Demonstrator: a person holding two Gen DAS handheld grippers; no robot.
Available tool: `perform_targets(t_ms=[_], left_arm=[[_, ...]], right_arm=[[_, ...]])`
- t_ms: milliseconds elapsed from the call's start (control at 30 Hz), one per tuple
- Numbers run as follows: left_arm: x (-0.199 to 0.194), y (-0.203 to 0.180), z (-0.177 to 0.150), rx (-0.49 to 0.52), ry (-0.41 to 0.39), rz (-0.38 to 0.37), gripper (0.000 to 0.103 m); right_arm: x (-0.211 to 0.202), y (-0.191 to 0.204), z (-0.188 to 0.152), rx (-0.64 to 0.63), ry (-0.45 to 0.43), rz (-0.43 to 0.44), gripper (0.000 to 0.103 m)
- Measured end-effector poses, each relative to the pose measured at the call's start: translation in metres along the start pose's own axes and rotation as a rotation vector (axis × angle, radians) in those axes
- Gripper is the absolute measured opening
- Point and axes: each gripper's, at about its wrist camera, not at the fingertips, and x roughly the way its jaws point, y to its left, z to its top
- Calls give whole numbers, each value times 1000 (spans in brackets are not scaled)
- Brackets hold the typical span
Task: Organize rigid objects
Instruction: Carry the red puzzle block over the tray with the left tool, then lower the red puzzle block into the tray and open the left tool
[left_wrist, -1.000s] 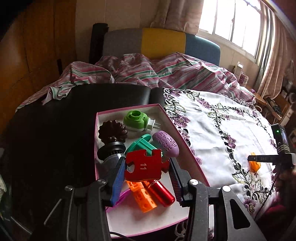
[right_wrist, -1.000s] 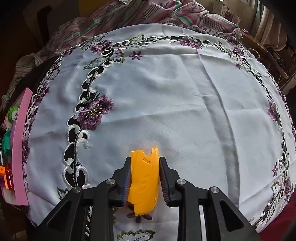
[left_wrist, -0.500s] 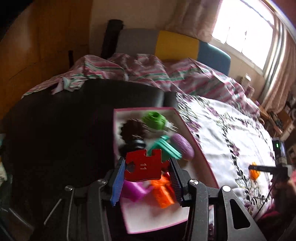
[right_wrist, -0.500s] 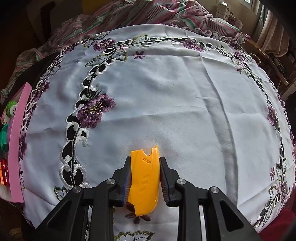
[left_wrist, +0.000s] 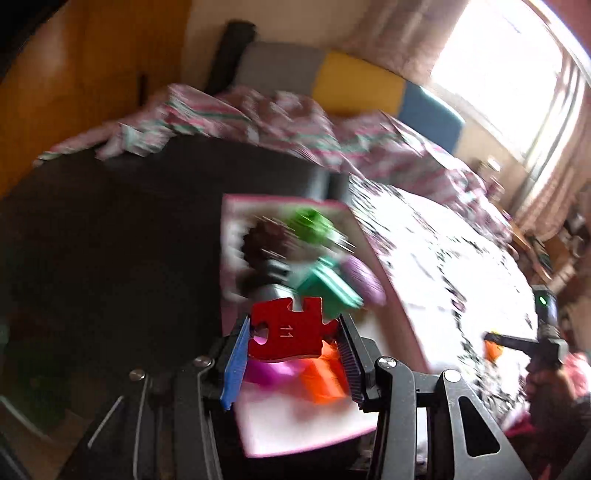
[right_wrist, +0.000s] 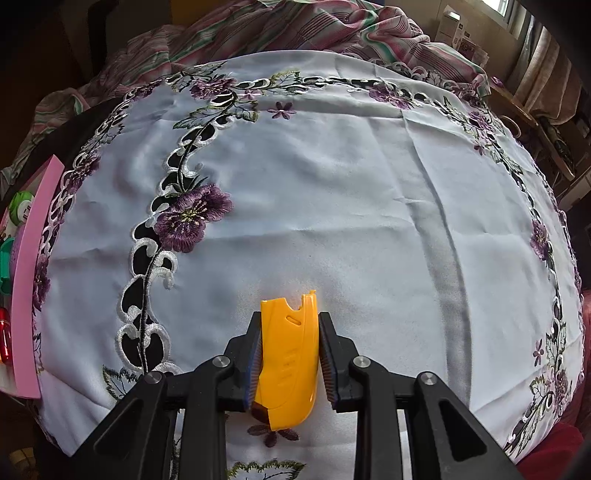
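Note:
My left gripper (left_wrist: 291, 339) is shut on a red puzzle piece (left_wrist: 290, 334) marked 11 and holds it above the near part of a pink box (left_wrist: 391, 295). The box holds a green plug (left_wrist: 312, 225), a brown flower shape (left_wrist: 264, 240), a teal piece (left_wrist: 328, 288), a purple oval (left_wrist: 364, 280), an orange brick (left_wrist: 325, 380) and a magenta piece (left_wrist: 269, 371). The view is blurred. My right gripper (right_wrist: 290, 347) is shut on a yellow plastic piece (right_wrist: 288, 354) over the white embroidered cloth (right_wrist: 332, 184).
The pink box edge (right_wrist: 27, 277) shows at the far left of the right wrist view. A dark surface (left_wrist: 110, 258) lies left of the box. A striped blanket (left_wrist: 258, 125) is heaped behind. The right gripper (left_wrist: 517, 343) shows at the right of the left wrist view.
My left gripper has swung left and back with the puzzle piece, so the box has shifted right in view. My right gripper has kept its hold and moved slightly.

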Motion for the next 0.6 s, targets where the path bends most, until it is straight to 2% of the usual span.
perform_targets(t_ms=[200,367,600], left_arm=[[42,-42,-1,17,107,-105,47],[67,-62,-3,44,148,-91,47],[95,-66,-4,78,184,-49,47]], right_arm=[[0,0,0,3,2,4,27],[1,1,0,2,2,5,27],[3,3,2,-4,3,1,27]])
